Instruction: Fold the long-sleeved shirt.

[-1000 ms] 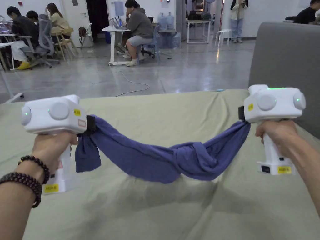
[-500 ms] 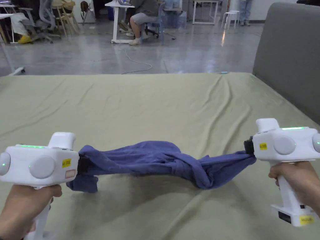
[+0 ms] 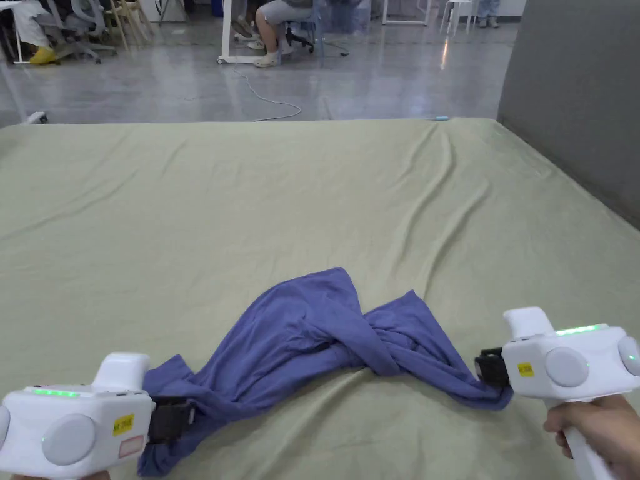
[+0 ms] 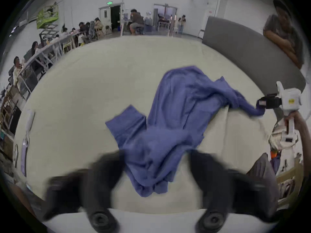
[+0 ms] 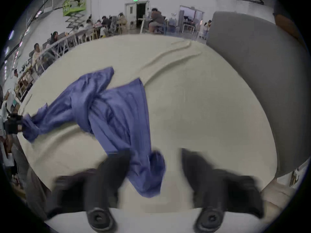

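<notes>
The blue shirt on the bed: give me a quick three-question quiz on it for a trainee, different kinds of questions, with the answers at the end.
1. True or false: the shirt lies smooth and flat, ready for its first fold.
2. In the right gripper view, how do the jaws of the right gripper stand? A) wide apart, with cloth lying between them; B) pressed together on a sleeve; C) hidden under the cloth.
3. Fill in: the shirt rests on a pale ____ sheet.

Key: 1 false, since it is bunched and twisted around its middle; 2 A; 3 green.
</notes>
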The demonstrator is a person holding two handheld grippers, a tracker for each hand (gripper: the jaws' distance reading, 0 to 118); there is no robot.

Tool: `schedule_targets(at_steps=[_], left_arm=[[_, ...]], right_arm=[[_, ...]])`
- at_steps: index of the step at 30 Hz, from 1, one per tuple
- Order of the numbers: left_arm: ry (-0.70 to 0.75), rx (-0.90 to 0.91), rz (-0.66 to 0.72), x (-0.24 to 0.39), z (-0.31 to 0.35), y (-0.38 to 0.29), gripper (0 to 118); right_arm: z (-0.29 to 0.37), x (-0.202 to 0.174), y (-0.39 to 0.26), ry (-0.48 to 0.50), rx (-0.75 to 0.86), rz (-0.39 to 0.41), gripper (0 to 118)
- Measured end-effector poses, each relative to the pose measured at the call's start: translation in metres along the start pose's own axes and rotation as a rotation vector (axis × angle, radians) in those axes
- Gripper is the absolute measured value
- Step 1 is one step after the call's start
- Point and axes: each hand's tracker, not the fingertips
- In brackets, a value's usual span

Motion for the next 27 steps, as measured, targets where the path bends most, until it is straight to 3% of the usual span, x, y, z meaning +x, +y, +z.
schedule_targets(at_steps=[1, 2, 3, 5, 6, 7, 8, 9, 11, 14, 15, 17, 18, 22, 24, 27], left_arm=[[-0.007, 0.02, -0.015, 0.0, 0.009, 0.008, 104], [-0.009, 0.048, -0.02, 0.0, 0.018, 0.016, 118], [-0.014, 0.14, -0.021, 0.004, 0.031, 0.025, 118], [-0.006, 0.163, -0.035, 0.015, 0.049, 0.031, 118], [0.002, 0.176, -0.02, 0.021, 0.054, 0.035, 116], [0.016, 0.18, -0.009, 0.027, 0.057, 0.037, 105], [0.007, 0.195, -0.012, 0.031, 0.059, 0.037, 63], [-0.017, 0.219, -0.023, 0.035, 0.058, 0.038, 0], [-0.016, 0.202, -0.004, 0.04, 0.053, 0.04, 0], [-0.033, 0.201, -0.022, 0.032, 0.041, 0.045, 0], [-0.029, 0.205, -0.028, 0.031, 0.039, 0.048, 0], [-0.031, 0.199, -0.037, 0.026, 0.032, 0.055, 0], [-0.032, 0.196, -0.036, 0.024, 0.027, 0.06, 0], [-0.04, 0.16, -0.037, 0.021, -0.005, 0.09, 0], [-0.041, 0.138, -0.053, 0.037, -0.016, 0.107, 0], [-0.055, 0.099, -0.084, 0.051, -0.053, 0.141, 0]], right_arm=[[0.012, 0.001, 0.006, -0.023, 0.037, -0.027, 81], [0.029, 0.002, 0.013, -0.037, 0.08, -0.042, 104], [0.044, 0.002, 0.018, -0.045, 0.132, -0.056, 112], [0.062, 0.0, 0.024, -0.02, 0.166, -0.115, 111], [0.071, -0.002, 0.024, 0.019, 0.172, -0.136, 96], [0.074, -0.006, 0.023, 0.063, 0.182, -0.136, 65], [0.074, -0.009, 0.022, 0.064, 0.169, -0.124, 14], [0.069, -0.015, 0.021, 0.046, 0.138, -0.119, 0], [0.072, -0.017, 0.018, 0.075, 0.102, -0.049, 0], [0.064, -0.027, 0.013, 0.035, 0.093, -0.037, 0], [0.06, -0.026, 0.013, 0.034, 0.082, -0.034, 10], [0.045, -0.022, 0.013, 0.012, -0.005, -0.049, 74], [0.032, -0.02, 0.012, -0.015, -0.063, -0.04, 90], [-0.016, -0.012, -0.006, -0.076, -0.209, -0.008, 86], [-0.034, -0.009, -0.014, -0.089, -0.266, -0.012, 69], [-0.048, -0.009, -0.024, -0.059, -0.278, -0.05, 67]])
